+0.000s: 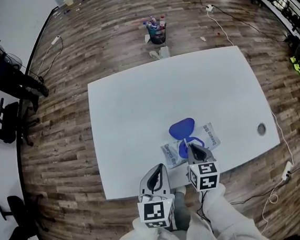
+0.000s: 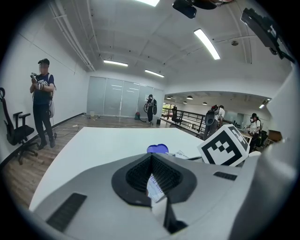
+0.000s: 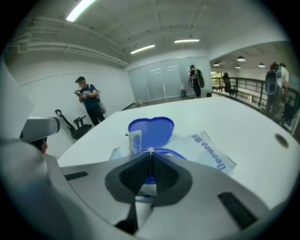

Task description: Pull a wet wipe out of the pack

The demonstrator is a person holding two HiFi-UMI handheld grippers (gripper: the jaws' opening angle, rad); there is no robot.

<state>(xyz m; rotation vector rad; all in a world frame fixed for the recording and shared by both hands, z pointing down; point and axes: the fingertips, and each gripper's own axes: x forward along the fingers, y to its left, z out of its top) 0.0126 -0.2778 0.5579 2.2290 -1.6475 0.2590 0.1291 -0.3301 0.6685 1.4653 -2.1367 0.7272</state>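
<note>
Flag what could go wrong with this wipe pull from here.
The right tool pinches only a thin sliver of wipe, which may slip out or tear. The left tool holds just an edge of the pack, so the pack might lift with the pull.

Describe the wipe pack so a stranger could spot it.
Look at the big white table. Near its front edge lies the wipe pack, a flat pale pouch. Its open blue lid marks it; nothing else on the table is blue.
</note>
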